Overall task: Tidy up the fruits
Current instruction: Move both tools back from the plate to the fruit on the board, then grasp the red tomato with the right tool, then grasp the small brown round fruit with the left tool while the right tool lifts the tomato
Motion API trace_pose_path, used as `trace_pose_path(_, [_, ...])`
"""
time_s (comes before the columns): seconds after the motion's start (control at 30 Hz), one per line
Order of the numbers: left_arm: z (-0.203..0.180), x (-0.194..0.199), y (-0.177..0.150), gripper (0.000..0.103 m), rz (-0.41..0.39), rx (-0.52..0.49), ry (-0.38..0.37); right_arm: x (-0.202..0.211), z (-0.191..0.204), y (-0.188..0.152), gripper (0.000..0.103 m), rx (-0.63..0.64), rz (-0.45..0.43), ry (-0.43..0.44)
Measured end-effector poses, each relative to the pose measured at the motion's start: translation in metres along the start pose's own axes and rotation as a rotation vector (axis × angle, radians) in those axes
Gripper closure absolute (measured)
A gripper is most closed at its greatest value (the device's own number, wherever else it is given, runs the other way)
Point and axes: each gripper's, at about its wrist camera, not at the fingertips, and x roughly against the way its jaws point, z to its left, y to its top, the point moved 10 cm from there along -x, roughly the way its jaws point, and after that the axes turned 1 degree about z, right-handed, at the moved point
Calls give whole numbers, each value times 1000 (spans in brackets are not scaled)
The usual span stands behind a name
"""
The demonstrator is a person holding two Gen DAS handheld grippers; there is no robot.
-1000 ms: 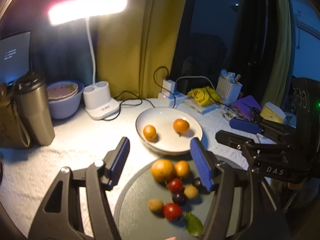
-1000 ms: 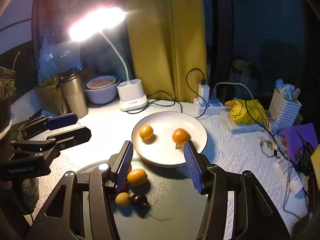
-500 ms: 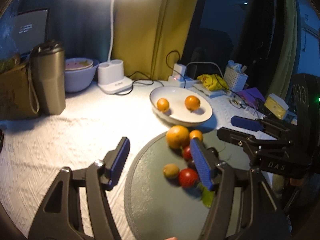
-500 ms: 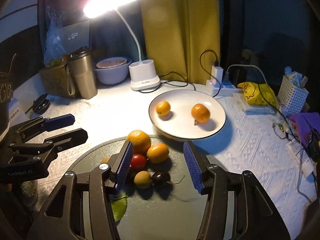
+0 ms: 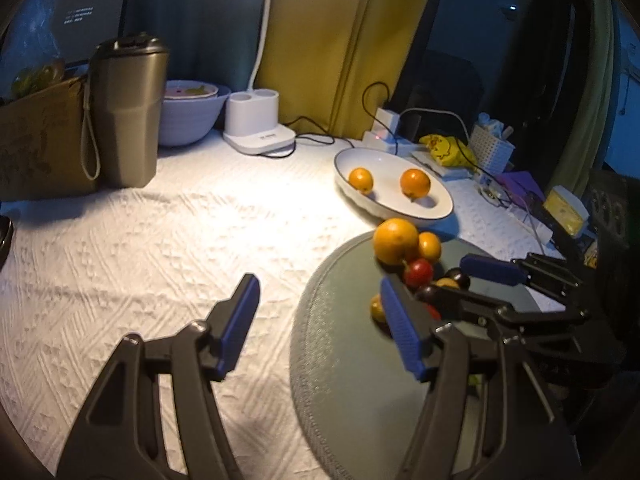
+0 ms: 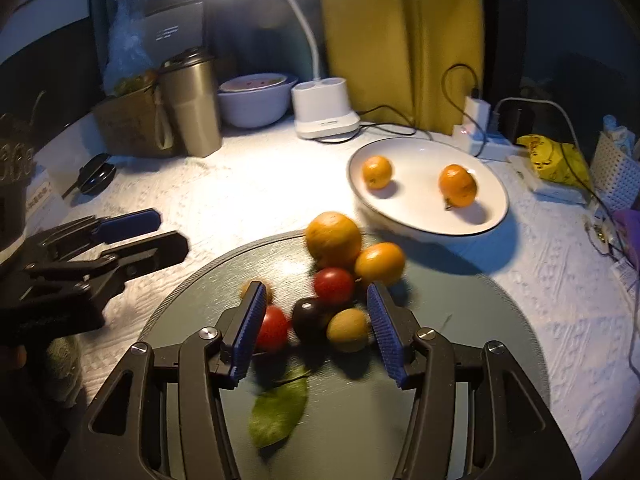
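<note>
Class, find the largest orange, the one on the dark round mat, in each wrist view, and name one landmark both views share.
Left wrist: largest orange right of centre, at the dark round mat's far edge.
Right wrist: largest orange at centre, beyond the blue fingers.
Shared landmark: white plate holding two small oranges.

Left tool and right tool both gape wide, apparently holding nothing

1. A round mat lies at the worktop's near edge, with a cluster of fruits on its far half.
2. A plate sits just behind the mat, holding two oranges.
3. A lamp base, bowl and tumbler stand along the far edge.
</note>
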Motion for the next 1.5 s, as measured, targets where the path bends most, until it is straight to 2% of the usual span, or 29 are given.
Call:
trace_pose_path(0.07, [2, 0, -3, 39, 8, 1, 1, 0, 10, -1, 48, 22, 4, 22])
trace_pose_path(0.2, [3, 0, -9, 39, 20, -2, 5, -6, 29, -8, 56, 70, 30, 51])
trace_pose_path(0.63, [7, 5, -15, 39, 31, 6, 28, -4, 39, -15, 71, 137, 49, 40])
trace_pose_path(1.0, [-1, 3, -14, 39, 41, -11, 39, -15, 43, -18, 75, 191, 86, 15])
trace_pose_path(1.27, [-12, -9, -18, 39, 77, -42, 43, 1, 27, -13, 76, 131, 42, 57])
trace_pose_path(1.5, [-32, -29, -24, 39, 130, -101, 52, 29, -6, -6, 76, 72, -8, 32])
